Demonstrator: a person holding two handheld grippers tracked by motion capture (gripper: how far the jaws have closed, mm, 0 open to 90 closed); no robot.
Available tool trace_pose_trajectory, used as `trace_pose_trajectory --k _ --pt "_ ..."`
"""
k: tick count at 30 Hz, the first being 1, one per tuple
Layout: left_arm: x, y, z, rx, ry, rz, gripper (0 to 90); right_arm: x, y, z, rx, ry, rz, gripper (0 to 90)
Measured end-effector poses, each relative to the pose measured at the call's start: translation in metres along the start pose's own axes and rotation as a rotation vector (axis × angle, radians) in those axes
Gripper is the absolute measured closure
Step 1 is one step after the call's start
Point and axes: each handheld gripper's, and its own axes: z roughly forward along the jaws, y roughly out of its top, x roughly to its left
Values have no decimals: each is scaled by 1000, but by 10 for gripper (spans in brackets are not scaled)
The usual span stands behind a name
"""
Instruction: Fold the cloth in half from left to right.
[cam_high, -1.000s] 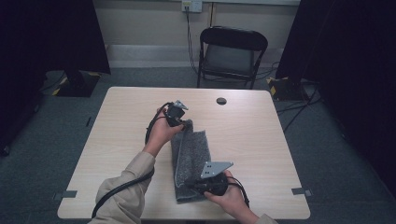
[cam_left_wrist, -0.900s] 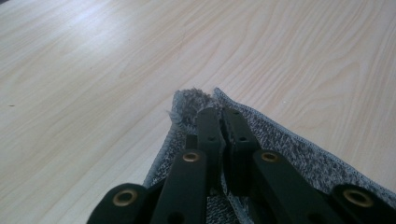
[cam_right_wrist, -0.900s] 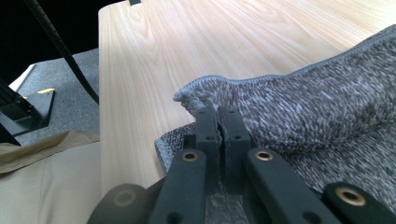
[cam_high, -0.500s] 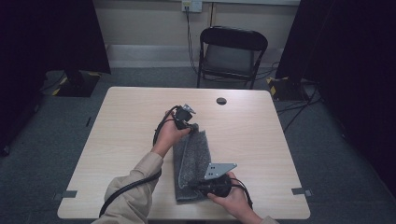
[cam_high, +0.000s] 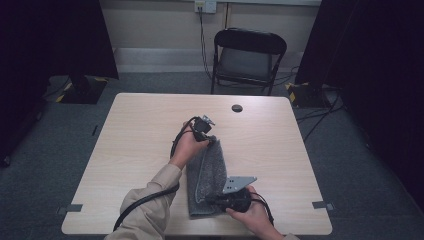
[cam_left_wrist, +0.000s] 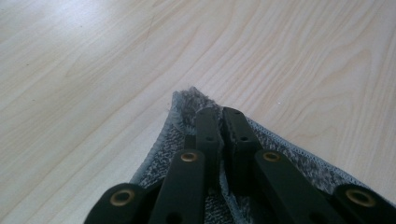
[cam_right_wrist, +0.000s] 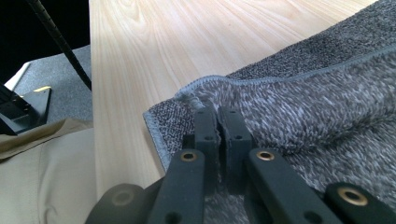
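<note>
The towel (cam_high: 207, 175), grey and folded to a long strip, lies on the table (cam_high: 130, 150) toward the near edge, a little right of the middle, running from the table's centre back toward the person. The table is pale wood; beyond its far edge stands a black chair (cam_high: 247, 57), and a small dark disc (cam_high: 237, 108) sits on the top near that far side, well apart from the towel. The person's left forearm, in a tan sleeve (cam_high: 150, 207), reaches in from the bottom. The left gripper (cam_high: 210, 139) is at the towel's far end; in the left gripper view its jaws are pressed together on a corner of the towel (cam_left_wrist: 187, 100), with the hemmed edge poking out past the tips over bare wood. The right gripper (cam_high: 212, 200) is at the near end, its grey plate (cam_high: 239, 183) uppermost; in the right gripper view (cam_right_wrist: 219, 112) its jaws are likewise clamped tight on a corner of the towel (cam_right_wrist: 303, 93), the stitched hem curled just above the tips, and the tan sleeve (cam_right_wrist: 42, 172) shows at lower left.
</note>
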Motion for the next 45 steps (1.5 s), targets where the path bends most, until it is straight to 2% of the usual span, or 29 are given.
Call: trace_pose_trajectory --k 2,12,21,23,25,26,28,30,31,32,33,37,42,45 --pt "-2 0 2 -5 -12 3 851 -1 -1 0 3 -9 4 874" --pt "-2 4 2 -14 -4 13 830 -2 -3 0 5 -11 7 872" --pt "-3 4 8 -4 -4 0 817 -3 -6 -2 4 -12 8 869" --pt "-3 4 9 -12 -5 -2 772 -3 -7 -2 3 -13 8 868" --pt "-4 5 10 -41 4 4 679 -4 -7 -3 7 -14 12 867" --pt "-4 5 10 -41 4 4 695 -4 -8 -3 7 -15 13 867" --pt "-5 6 9 -46 -1 -1 671 -4 -8 -3 8 -16 13 867" --pt "-6 6 6 -53 9 1 613 -5 -8 -3 6 -17 17 865" --pt "-6 6 4 -68 19 0 613 -5 -8 -3 7 -18 16 865" --pt "-6 6 2 -76 24 -6 567 -5 -9 -2 7 -18 22 862" --pt "-5 5 -5 -86 38 3 553 -4 -10 -1 9 -18 24 861" --pt "-5 1 -12 -87 44 11 502 -3 -11 0 14 -16 24 854" --pt "-4 -9 -25 -103 64 2 436 -4 -13 -1 17 -21 27 837" --pt "-5 -20 -36 -115 75 -1 417 -6 -16 -7 13 -28 40 818"
